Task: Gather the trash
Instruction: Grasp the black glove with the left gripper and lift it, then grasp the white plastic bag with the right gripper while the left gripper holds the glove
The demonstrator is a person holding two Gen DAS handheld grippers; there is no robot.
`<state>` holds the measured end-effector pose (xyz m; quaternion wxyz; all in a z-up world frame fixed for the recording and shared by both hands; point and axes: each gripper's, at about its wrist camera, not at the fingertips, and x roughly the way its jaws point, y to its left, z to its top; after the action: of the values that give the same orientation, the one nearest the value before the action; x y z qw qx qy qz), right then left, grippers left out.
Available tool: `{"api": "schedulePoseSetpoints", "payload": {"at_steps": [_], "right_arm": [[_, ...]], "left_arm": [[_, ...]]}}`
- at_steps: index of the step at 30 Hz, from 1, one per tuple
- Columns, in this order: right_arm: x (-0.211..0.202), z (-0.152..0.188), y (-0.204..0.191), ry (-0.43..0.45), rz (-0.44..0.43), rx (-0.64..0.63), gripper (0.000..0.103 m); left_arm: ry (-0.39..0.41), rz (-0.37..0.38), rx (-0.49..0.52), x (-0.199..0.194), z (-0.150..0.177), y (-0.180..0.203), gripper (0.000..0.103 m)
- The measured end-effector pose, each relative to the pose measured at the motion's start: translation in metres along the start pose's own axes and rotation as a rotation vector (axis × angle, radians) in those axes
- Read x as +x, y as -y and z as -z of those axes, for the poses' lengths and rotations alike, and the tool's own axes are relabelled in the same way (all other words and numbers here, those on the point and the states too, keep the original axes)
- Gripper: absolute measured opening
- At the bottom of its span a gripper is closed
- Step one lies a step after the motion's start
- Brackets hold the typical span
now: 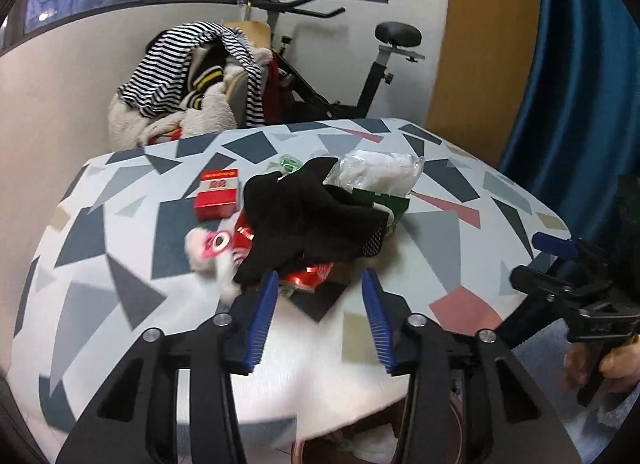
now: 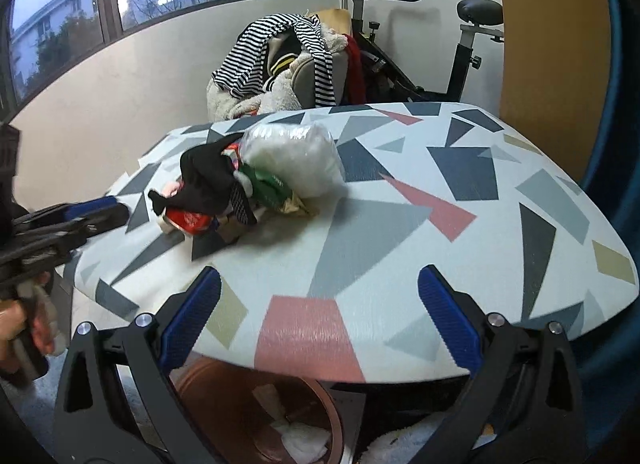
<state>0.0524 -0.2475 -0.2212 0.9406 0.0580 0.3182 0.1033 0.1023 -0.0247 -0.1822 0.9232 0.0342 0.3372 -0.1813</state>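
Trash heap mid-surface (image 1: 120, 248), left of centre. Black cloth (image 1: 312, 216) draped on top; crushed red can (image 1: 308, 276) poking out at the near edge. Red box (image 1: 218, 194) to the left and slightly further back, touching the heap or just beside it; cannot tell which. Pink-and-white scrap (image 1: 212, 248) at near left, blurred. Clear bag of white stuff (image 1: 380, 172) on the far right side, green wrapper (image 2: 268, 184) under it.

Left tongs (image 1: 318, 320) over the near edge of surface, released, partly closed, nothing between the blue pads (image 1: 260, 324); tips just short of can. No earlier view to compare.

Right tongs (image 2: 320, 316) released, wide apart, empty, low over the near right edge, well apart from the heap. Hand (image 1: 612, 364) on the grip visible at right in the left wrist view.

Brown bin (image 2: 256, 412) on the floor below the near edge, white crumpled paper (image 2: 304, 440) inside.

Chair with striped clothes (image 1: 192, 64) and exercise bike (image 1: 360, 64) beyond the far edge.
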Motion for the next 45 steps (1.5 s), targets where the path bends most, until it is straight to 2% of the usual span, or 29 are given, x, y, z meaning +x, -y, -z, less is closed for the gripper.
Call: {"api": "schedulePoseSetpoints", "payload": {"at_steps": [3, 6, 8, 10, 12, 16, 25, 28, 32, 35, 39, 45], "right_arm": [[0.003, -0.006, 0.003, 0.006, -0.006, 0.008, 0.097], [0.006, -0.01, 0.008, 0.006, -0.01, 0.026, 0.097], [0.009, -0.011, 0.011, 0.003, -0.012, 0.038, 0.097], [0.011, -0.012, 0.014, 0.001, -0.012, 0.045, 0.097], [0.013, -0.013, 0.016, -0.004, -0.013, 0.047, 0.097], [0.016, -0.015, 0.017, -0.007, -0.012, 0.039, 0.097], [0.026, -0.042, 0.013, 0.023, -0.022, 0.027, 0.097], [0.033, -0.055, 0.011, 0.027, -0.039, 0.039, 0.097], [0.048, -0.074, 0.003, 0.027, -0.043, 0.028, 0.097], [0.065, -0.087, -0.002, 0.012, -0.039, 0.035, 0.097], [0.088, -0.101, -0.002, -0.023, -0.075, 0.128, 0.097], [0.133, -0.111, -0.012, -0.131, -0.023, 0.201, 0.097]], "left_arm": [[-0.024, 0.024, -0.04, 0.019, -0.009, -0.01, 0.034], [-0.042, 0.02, -0.062, 0.031, -0.011, -0.016, 0.032], [-0.053, 0.018, -0.083, 0.038, -0.012, -0.021, 0.023], [-0.051, 0.029, -0.1, 0.04, -0.012, -0.025, 0.008], [-0.025, 0.034, -0.102, 0.034, -0.013, -0.026, 0.006], [0.066, 0.067, -0.146, 0.01, -0.033, -0.036, 0.006], [0.33, 0.121, -0.243, -0.078, -0.101, -0.068, 0.006], [0.379, 0.136, -0.268, -0.099, -0.11, -0.077, 0.006], [0.392, 0.151, -0.295, -0.115, -0.107, -0.087, 0.006], [0.38, 0.129, -0.315, -0.121, -0.094, -0.093, 0.006], [0.348, 0.128, -0.365, -0.121, -0.069, -0.101, 0.006], [0.306, 0.118, -0.419, -0.116, -0.039, -0.11, 0.006]]}}
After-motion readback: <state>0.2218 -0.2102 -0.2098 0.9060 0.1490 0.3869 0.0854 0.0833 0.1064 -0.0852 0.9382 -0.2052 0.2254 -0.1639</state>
